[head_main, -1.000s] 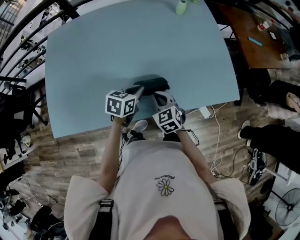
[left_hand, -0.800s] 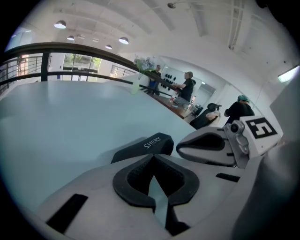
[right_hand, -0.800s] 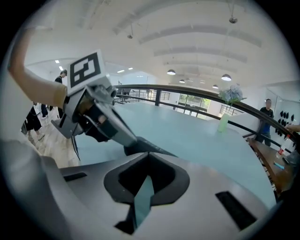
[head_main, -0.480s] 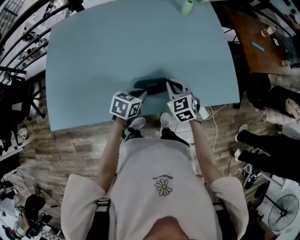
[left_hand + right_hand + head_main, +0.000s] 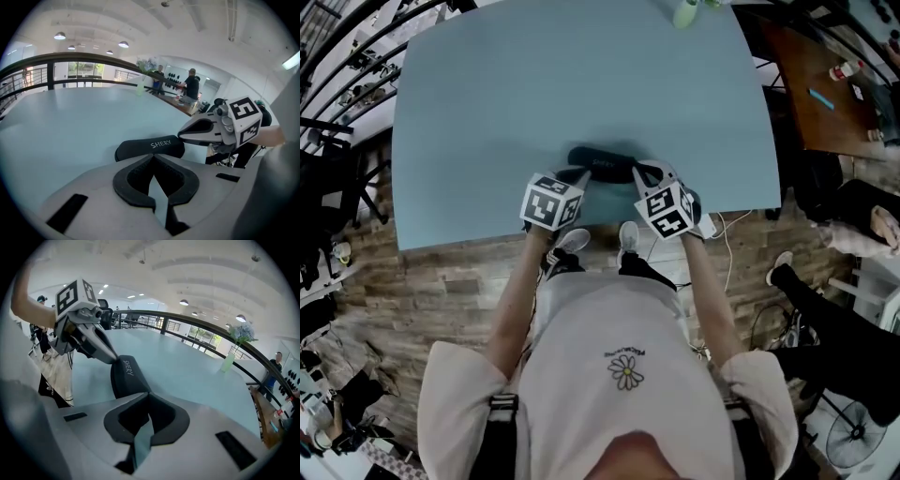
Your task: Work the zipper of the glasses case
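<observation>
The black glasses case (image 5: 602,161), lettered SHERY, is lying on the pale blue tabletop (image 5: 581,75) close to its near edge, with its long side running left to right. The left gripper (image 5: 579,175) is reaching in at the case's left end and the right gripper (image 5: 636,172) at its right end, so the case is sitting between them. Each tip is touching its end of the case.

In the left gripper view the left fingers (image 5: 136,178) are pressing together at their tips, just short of the case. In the right gripper view the right fingers (image 5: 164,420) are likewise meeting at their tips beside the case. I cannot tell whether either pair is pinching a zipper pull.

A pale green bottle (image 5: 685,13) is standing well apart, at the tabletop's far edge.
</observation>
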{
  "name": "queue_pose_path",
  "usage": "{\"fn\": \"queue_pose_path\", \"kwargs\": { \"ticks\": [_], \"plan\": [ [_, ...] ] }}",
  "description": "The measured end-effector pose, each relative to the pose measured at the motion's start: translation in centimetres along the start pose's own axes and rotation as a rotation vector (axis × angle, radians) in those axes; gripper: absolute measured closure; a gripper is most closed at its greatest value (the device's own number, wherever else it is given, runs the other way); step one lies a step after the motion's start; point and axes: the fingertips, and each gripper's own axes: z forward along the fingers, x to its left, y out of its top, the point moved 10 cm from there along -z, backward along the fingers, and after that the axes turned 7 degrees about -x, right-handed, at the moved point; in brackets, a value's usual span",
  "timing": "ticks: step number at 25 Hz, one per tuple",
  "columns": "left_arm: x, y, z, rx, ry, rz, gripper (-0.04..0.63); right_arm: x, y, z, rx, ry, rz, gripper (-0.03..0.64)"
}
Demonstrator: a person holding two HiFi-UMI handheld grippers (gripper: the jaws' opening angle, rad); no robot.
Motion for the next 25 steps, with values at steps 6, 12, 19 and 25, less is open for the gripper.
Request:
{"fn": "queue_pose_path", "kwargs": {
  "ticks": [6,12,19,25],
  "plan": [
    [2.1,1.2,0.3,0.002,0.060,0.063,0.581,3.3,0.8,-0.4,-0.010,0.075,0.009,0.609],
    [4.0,2.4,0.7,0.002,0.093,0.110,0.582,7.5,2.6,0.7,-0.044,0.107,-0.005,0.609],
    [4.4,4.0,0.3,-0.017,0.089,0.204,0.582,9.6,4.4,2.3,-0.034,0.080,-0.044,0.609],
    [-0.5,3.4,0.2,0.037,-0.046,0.410,0.582,9.4,4.3,2.1,-0.035,0.078,-0.047,0.609]
  ]
}}
